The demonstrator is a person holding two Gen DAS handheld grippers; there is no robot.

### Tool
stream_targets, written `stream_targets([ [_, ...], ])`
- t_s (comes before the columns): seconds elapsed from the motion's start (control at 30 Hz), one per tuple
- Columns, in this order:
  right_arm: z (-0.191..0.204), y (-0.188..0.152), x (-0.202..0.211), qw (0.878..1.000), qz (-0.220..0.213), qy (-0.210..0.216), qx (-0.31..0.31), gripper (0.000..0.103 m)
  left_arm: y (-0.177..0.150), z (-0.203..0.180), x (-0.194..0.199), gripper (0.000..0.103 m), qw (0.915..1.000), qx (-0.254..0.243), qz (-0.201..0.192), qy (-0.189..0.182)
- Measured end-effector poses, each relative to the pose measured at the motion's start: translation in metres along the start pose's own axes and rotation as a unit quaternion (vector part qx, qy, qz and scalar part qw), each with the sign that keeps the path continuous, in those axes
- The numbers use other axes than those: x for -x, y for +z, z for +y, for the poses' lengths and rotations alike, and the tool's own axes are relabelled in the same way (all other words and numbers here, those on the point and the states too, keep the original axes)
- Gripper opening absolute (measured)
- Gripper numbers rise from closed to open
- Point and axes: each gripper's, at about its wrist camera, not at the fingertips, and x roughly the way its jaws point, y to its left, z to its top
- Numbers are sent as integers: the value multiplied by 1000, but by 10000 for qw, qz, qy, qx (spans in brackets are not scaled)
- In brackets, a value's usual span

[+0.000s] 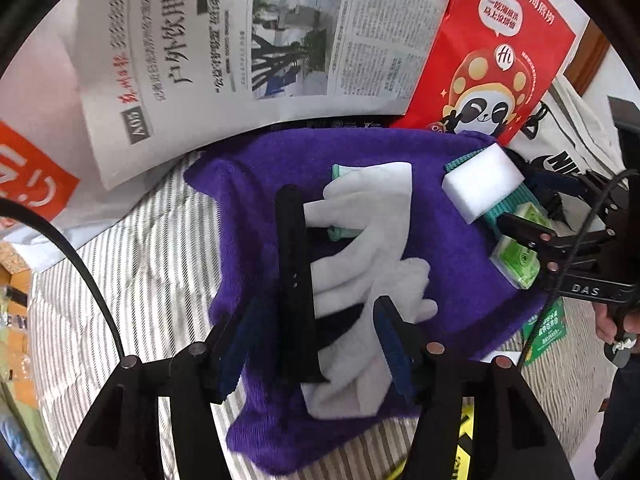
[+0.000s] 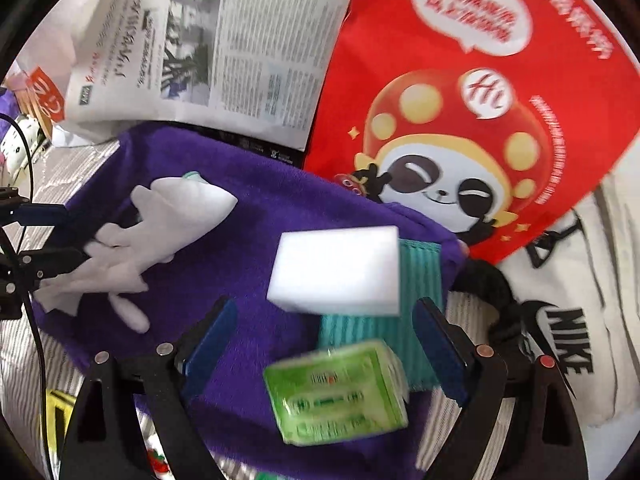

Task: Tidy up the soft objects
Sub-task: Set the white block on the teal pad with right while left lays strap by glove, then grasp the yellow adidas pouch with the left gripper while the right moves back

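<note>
A purple towel [image 1: 248, 208] [image 2: 224, 248] lies spread on a striped sheet. On it lie white gloves [image 1: 372, 248] [image 2: 160, 236], a black strap [image 1: 294, 280], a white sponge block [image 1: 482, 188] [image 2: 340, 270], a teal ribbed cloth [image 2: 420, 280] [image 1: 516, 206] and a green tissue pack [image 2: 340, 392] [image 1: 520, 260]. My left gripper [image 1: 316, 344] is open, its jaws around the gloves and strap. My right gripper [image 2: 324, 344] is open, with the tissue pack and sponge between its jaws; it also shows in the left wrist view [image 1: 532, 216].
A newspaper [image 1: 248, 48] [image 2: 224, 40] and a red panda-print bag [image 1: 492, 56] [image 2: 480, 100] lie behind the towel. A white Nike bag [image 2: 580, 320] [image 1: 568, 148] lies at the right. The striped sheet [image 1: 140, 272] extends left. An orange-and-white bag [image 1: 28, 184] is at far left.
</note>
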Motion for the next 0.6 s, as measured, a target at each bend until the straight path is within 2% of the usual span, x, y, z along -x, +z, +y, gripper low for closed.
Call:
stream_targets([
  [0.13,-9,-10,24,9998,-97,-91,-147,89,-13,-8,22,57,9998,-133,-45,138],
  [0.3,-32,-32,57,9985,-108,185,-502,89,-43,-31,44,59,9988,-478,-145,-2],
  [0.4,-36,-38,66,9980,-124,167,-603,89,-64,-43,54,59,9977,-656,-141,-8],
  [0.6,-51,-78,92,9958,-108,129,-903,89,-106,-71,54,63,9932,-1089,-121,-390],
])
